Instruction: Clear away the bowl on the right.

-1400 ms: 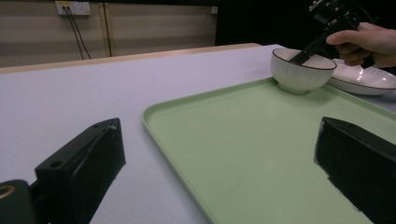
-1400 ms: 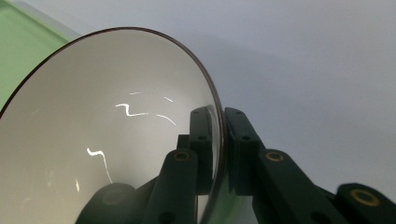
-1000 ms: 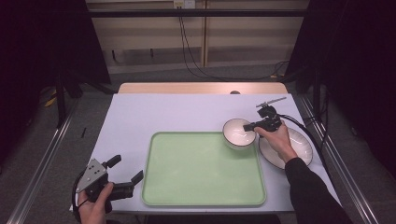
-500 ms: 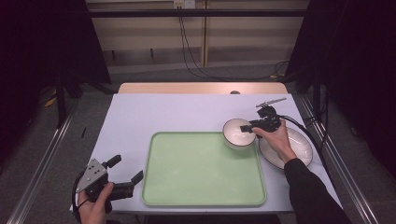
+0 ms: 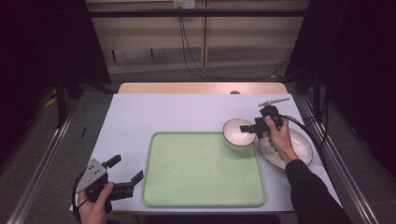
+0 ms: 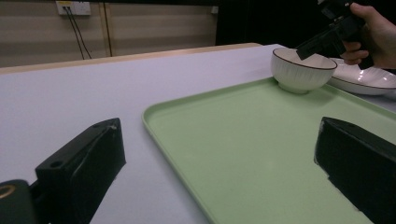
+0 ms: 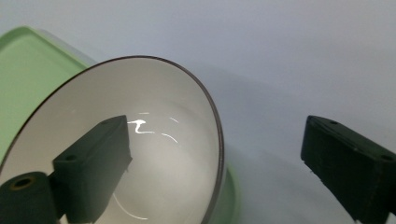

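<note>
The bowl (image 7: 140, 154) is cut off by the right gripper view's bottom edge, its base hidden.

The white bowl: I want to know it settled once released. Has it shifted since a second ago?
No. The white bowl sits on the green tray's far right corner as before.

A pale green tray (image 5: 203, 170) fills the lower centre of the high view on a light lavender-grey table (image 5: 154, 114). The bowl (image 5: 238, 134) right of centre is white with a thin dark rim; the plate (image 5: 299, 149) beside it matches.
</note>
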### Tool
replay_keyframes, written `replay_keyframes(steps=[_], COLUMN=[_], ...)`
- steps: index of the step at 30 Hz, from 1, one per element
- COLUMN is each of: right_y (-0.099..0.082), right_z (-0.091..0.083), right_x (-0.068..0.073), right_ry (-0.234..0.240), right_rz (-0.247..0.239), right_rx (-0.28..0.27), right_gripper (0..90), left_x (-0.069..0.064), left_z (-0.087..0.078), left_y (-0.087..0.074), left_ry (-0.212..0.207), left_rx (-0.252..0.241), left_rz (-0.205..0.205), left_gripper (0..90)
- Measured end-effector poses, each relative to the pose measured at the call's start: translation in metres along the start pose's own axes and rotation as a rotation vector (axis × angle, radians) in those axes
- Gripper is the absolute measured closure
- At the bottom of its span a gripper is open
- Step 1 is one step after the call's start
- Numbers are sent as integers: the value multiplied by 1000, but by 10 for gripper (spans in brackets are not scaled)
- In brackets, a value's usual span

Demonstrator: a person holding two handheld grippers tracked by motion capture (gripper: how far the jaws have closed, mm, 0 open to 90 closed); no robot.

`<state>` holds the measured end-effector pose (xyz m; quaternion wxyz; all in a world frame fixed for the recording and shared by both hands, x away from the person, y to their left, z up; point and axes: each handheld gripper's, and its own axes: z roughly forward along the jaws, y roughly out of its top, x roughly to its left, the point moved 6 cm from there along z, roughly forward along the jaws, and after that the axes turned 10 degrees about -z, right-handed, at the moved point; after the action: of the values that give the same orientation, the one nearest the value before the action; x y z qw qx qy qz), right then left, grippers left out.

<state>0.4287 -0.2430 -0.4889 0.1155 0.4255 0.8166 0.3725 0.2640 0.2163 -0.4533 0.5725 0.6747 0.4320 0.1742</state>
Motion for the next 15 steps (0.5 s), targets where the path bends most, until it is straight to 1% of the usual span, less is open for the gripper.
replay_keyframes(steps=[2,5,7,9,11,12,14,15], right_y=[-1,-3,-4,-5,-6,-6,-6,-6], right_z=[-2,-4,-7,-10,-11,-12,-15,-16], right_x=[-1,-3,-4,-5,-5,-5,-5,-5], right_ry=[-7,-49,-64,-72,-68,-67,-66,-67], right_rz=[1,-27,-31,-37,-36,-48,-60,-54], right_rx=[-17,-31,-46,-56,-68,-83,-98,-100], right_gripper=[90,102,101,90,81,78,46,38], left_x=[0,0,0,0,0,0,0,0], left_z=[0,0,0,0,0,0,0,0], left_y=[0,0,0,0,0,0,0,0], left_ry=[1,1,0,-4,-4,-1,-4,1], left_rx=[0,1,1,0,0,0,1,0], left_rz=[0,0,1,0,0,0,0,0], left_gripper=[18,18,18,18,18,18,18,18])
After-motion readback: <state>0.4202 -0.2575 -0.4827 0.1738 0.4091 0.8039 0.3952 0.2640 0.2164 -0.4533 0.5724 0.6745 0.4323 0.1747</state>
